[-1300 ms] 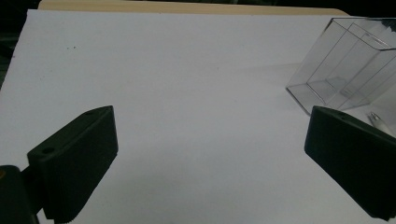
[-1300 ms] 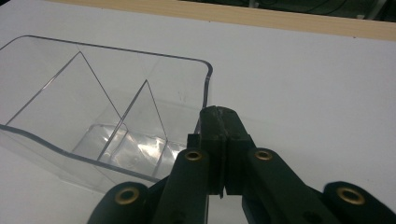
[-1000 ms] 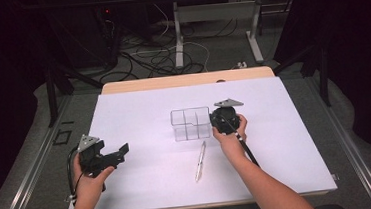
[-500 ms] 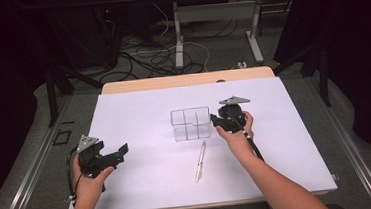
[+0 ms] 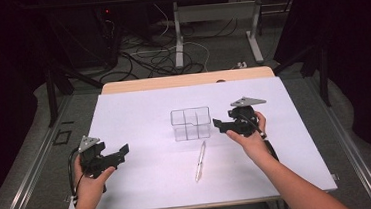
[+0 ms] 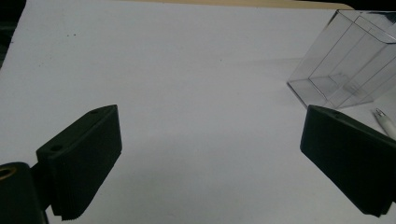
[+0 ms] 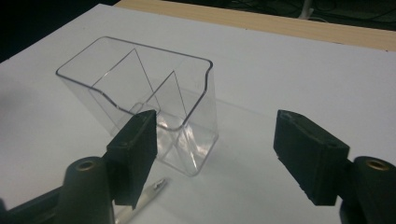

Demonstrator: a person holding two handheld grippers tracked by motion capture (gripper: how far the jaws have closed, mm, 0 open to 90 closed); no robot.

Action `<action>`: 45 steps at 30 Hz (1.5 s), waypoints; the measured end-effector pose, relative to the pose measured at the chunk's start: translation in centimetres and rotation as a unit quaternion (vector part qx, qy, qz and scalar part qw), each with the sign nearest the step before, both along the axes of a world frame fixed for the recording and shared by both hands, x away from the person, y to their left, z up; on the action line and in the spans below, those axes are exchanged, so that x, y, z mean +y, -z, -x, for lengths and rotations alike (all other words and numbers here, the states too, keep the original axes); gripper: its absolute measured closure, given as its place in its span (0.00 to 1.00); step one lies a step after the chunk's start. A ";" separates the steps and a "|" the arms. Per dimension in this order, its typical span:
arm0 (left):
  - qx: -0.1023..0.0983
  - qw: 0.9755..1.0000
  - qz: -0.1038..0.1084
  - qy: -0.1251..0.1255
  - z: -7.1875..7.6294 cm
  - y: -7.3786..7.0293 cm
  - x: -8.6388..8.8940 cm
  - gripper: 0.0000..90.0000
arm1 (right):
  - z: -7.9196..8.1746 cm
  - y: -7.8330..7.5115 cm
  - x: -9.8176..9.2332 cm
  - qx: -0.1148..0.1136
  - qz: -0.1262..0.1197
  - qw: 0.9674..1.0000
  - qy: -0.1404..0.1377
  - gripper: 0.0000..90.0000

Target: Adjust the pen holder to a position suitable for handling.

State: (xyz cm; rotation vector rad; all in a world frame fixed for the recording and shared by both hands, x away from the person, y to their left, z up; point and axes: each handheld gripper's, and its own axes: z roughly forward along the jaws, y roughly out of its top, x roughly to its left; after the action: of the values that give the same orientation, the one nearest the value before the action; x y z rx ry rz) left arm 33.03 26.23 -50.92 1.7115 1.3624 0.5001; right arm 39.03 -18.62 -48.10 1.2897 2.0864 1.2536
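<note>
Right gripper [image 5: 219, 125] backed off clear organizer [image 5: 191, 123], jaws just opening, nothing between; organizer upright mid-sheet, apart from pads; pen [image 5: 200, 161] lies just before it, not yet loaded; left gripper [image 5: 122, 152] idle, jaws wide, empty

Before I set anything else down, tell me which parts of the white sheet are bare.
The widest bare patch lies between the left gripper and the clear box, running to the white sheet's far edge. The near right corner, right of the pen past the forearm, is also free. It is crowded around the box, with the pen and the open right gripper close by.
</note>
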 end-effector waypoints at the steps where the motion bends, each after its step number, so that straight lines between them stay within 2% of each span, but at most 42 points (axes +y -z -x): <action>1: 0.001 1.000 0.002 -0.001 0.0 0.0 0.0 0.06 | 0.4 0.1 -0.5 0.001 0.006 1.000 0.002 0.25; 2: 0.003 1.000 0.005 -0.001 0.0 0.1 -0.1 0.06 | 0.4 0.1 -0.5 0.001 0.006 1.000 0.002 0.25; 3: 0.006 1.000 0.005 -0.001 0.0 0.1 -0.1 0.07 | 0.8 0.2 -1.1 0.002 0.011 1.000 0.005 0.18; 9: 0.008 1.000 0.005 0.004 0.0 0.1 -1.0 0.07 | 2.4 0.2 -2.7 -0.013 0.039 0.999 0.022 0.10; 13: 0.015 1.000 -0.002 0.014 -0.2 0.3 -1.9 0.08 | 3.0 0.1 -3.3 -0.008 0.035 0.999 0.026 0.08; 17: 0.020 0.999 -0.005 0.024 -0.5 0.5 -2.8 0.08 | 3.6 0.2 -4.1 -0.016 0.051 0.998 0.019 0.00; 22: 0.026 0.999 -0.011 0.033 -0.9 0.7 -3.6 0.09 | 3.4 0.9 -5.7 0.003 0.074 0.997 0.032 0.00; 23: 0.027 0.999 -0.012 0.034 -1.0 0.7 -3.8 0.10 | 3.2 1.3 -6.4 0.015 0.062 0.997 0.037 0.00; 25: 0.027 0.999 -0.011 0.035 -1.2 0.8 -4.1 0.10 | 3.2 1.5 -6.7 0.017 0.056 0.997 0.043 0.00; 28: 0.030 0.999 -0.005 0.038 -1.3 0.8 -4.7 0.10 | 3.4 1.7 -7.4 0.022 0.029 0.997 0.063 0.00; 30: 0.034 0.999 0.014 0.041 -1.3 0.6 -5.2 0.10 | 3.5 1.8 -7.9 0.021 0.013 0.997 0.073 0.00; 31: 0.034 0.998 0.023 0.043 -1.3 0.4 -5.4 0.10 | 3.5 1.8 -8.3 0.027 0.001 0.996 0.087 0.00; 33: 0.035 0.997 0.042 0.050 -1.4 0.2 -6.0 0.10 | 3.5 1.9 -8.6 0.040 0.004 0.994 0.104 0.02; 34: 0.038 0.997 0.052 0.052 -1.6 0.2 -6.4 0.10 | 3.5 1.9 -8.6 0.040 0.004 0.994 0.104 0.02; 36: 0.044 0.995 0.060 0.062 -1.9 0.3 -7.2 0.11 | 3.7 2.2 -9.0 0.051 0.012 0.991 0.120 0.06; 37: 0.048 0.995 0.061 0.066 -2.0 0.4 -7.6 0.11 | 3.7 2.2 -9.0 0.051 0.012 0.991 0.120 0.06; 40: 0.057 0.994 0.043 0.083 -2.3 0.7 -9.1 0.17 | 3.8 2.3 -9.2 0.052 0.020 0.991 0.125 0.06; 45: 0.056 0.992 0.031 0.109 -2.3 0.8 -11.3 0.18 | 3.5 2.2 -9.4 0.046 0.008 0.990 0.134 0.07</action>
State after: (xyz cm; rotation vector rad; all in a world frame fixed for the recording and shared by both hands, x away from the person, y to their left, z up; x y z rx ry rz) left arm 35.38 14.91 -51.72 1.8335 1.2360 0.2379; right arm 35.53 -28.06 -50.34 1.5867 1.9001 1.0754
